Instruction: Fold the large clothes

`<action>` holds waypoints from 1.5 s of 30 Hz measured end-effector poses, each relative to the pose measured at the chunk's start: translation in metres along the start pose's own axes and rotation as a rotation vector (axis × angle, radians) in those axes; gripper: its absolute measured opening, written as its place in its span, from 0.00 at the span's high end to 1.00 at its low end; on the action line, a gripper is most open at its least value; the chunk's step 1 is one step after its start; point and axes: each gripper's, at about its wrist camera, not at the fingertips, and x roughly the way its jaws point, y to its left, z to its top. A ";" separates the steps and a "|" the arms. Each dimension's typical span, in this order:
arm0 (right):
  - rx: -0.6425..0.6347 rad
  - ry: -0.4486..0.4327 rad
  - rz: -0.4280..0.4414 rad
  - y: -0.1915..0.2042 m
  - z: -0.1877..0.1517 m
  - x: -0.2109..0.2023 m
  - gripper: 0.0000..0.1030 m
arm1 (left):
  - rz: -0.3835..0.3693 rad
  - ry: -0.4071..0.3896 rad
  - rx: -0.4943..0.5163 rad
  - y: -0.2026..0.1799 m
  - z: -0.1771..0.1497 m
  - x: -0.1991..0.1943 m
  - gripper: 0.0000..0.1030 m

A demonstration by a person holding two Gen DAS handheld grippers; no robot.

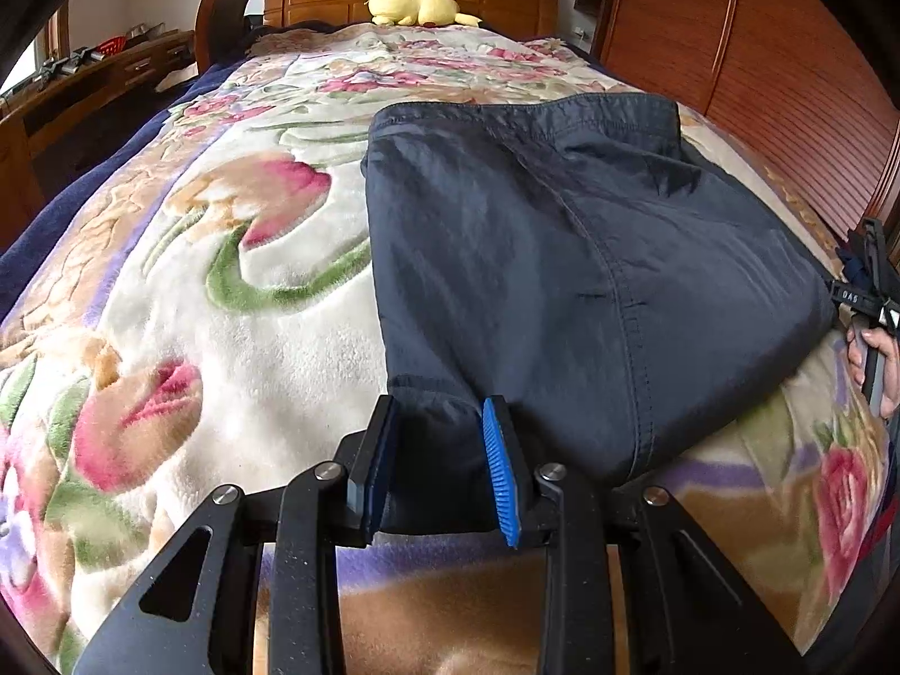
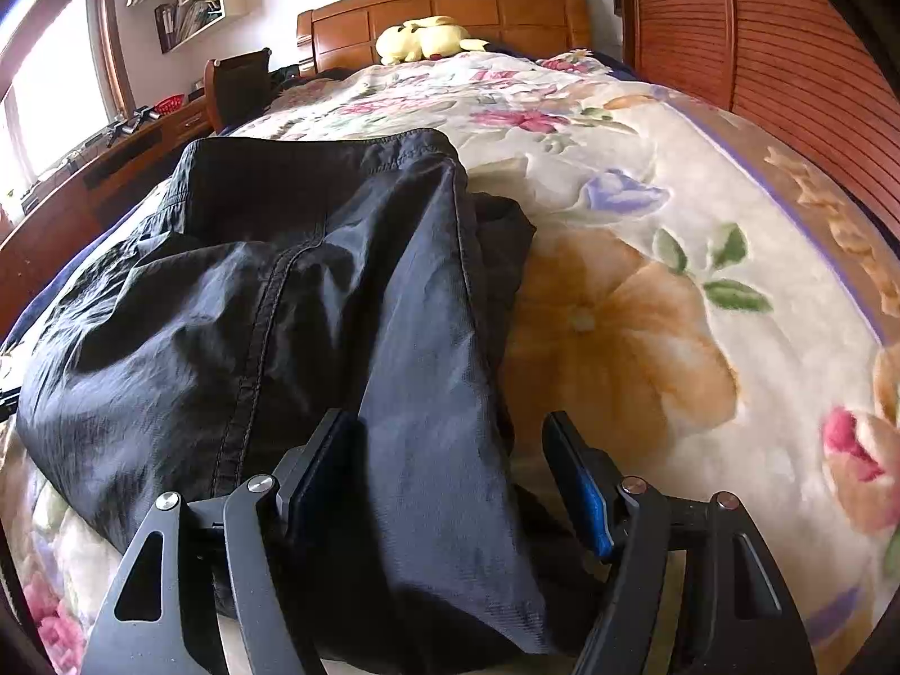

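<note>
Dark navy nylon trousers [image 1: 562, 259] lying flat on my bed's cream floral fleece blanket [image 1: 185, 304], both tools on the near edge.

My left tool [image 1: 436, 467] is pinching a bunched corner of the trousers between its blue pads. My right tool [image 2: 450, 484] sits spread wide around the trousers' other near corner, its pads not pressing the cloth. The yellow plush toy [image 2: 422, 38] lies beyond the trousers by the wooden headboard [image 2: 450, 11].

Free: blanket [image 1: 169, 281] open at yr 9-11 o'clock | Block: trousers [image 1: 562, 253] 12-2 | wardrobe [image 1: 759, 84] walls 2-3 | plush toy [image 1: 419, 5] far 12
</note>
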 end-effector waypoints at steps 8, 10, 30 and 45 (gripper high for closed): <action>0.007 0.012 0.014 0.001 -0.001 0.004 0.36 | 0.051 0.008 0.084 -0.014 -0.001 -0.001 0.84; 0.004 0.017 0.044 0.002 -0.002 0.003 0.49 | 0.059 0.003 0.094 -0.016 0.001 -0.004 0.88; -0.138 -0.033 0.093 0.014 -0.025 -0.132 0.97 | -0.038 -0.172 0.110 -0.033 -0.024 -0.115 0.93; -0.198 0.044 -0.041 0.033 -0.008 -0.104 0.47 | 0.010 -0.108 0.082 -0.035 -0.038 -0.113 0.79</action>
